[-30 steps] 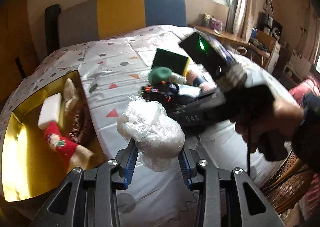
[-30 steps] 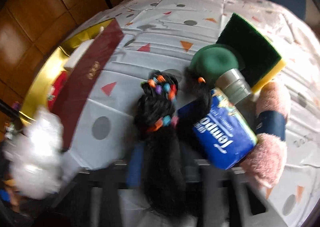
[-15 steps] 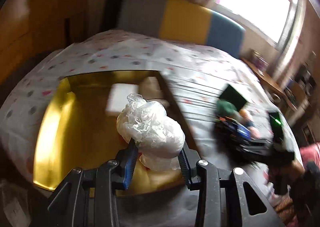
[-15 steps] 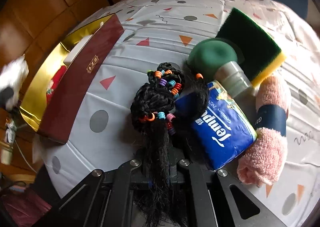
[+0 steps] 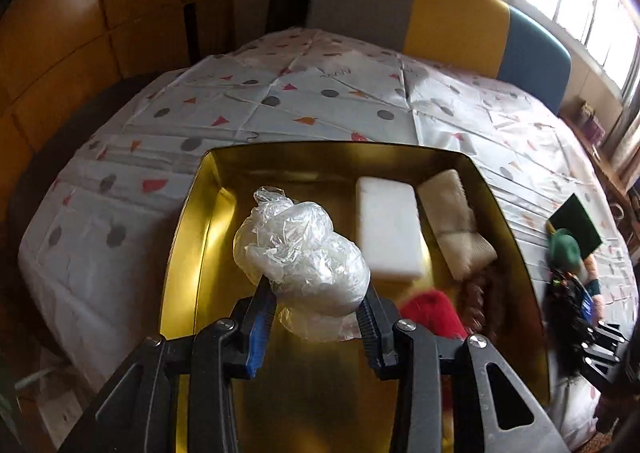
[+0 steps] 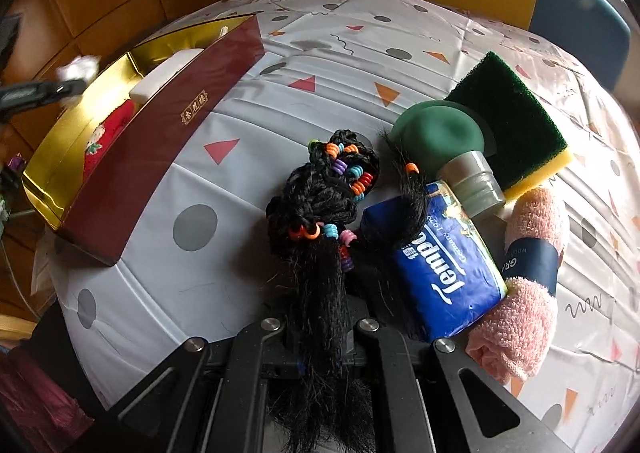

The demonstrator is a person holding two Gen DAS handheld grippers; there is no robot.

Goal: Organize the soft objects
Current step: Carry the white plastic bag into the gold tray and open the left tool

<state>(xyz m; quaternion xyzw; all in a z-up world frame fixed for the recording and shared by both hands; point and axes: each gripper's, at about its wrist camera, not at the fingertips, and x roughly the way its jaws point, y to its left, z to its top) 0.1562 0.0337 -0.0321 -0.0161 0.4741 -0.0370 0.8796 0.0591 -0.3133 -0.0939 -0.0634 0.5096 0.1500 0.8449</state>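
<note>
My left gripper (image 5: pixel 316 317) is shut on a crumpled clear plastic bag (image 5: pixel 300 253) and hangs over the gold-lined box (image 5: pixel 192 245). In the box lie a white sponge block (image 5: pixel 390 229), a beige cloth (image 5: pixel 456 225) and a red stuffed item (image 5: pixel 432 313). My right gripper (image 6: pixel 320 333) is shut on the loose end of a black braided hairpiece with coloured beads (image 6: pixel 320 197), which lies on the tablecloth. From the right wrist view the box (image 6: pixel 160 133) shows its dark red side at the left, and the bag (image 6: pixel 78 67) shows small above it.
Beside the hairpiece lie a blue Tempo tissue pack (image 6: pixel 444 265), a rolled pink towel (image 6: pixel 528 273), a green-capped bottle (image 6: pixel 444 149) and a green and yellow scouring sponge (image 6: pixel 516 117). A yellow and blue chair back (image 5: pixel 480 25) stands behind the table. The patterned tablecloth (image 5: pixel 320 93) covers the table.
My left gripper has swung left with the bag, from above the cloth beside the box to over the box. My right gripper has closed on the hairpiece's end and stayed in place.
</note>
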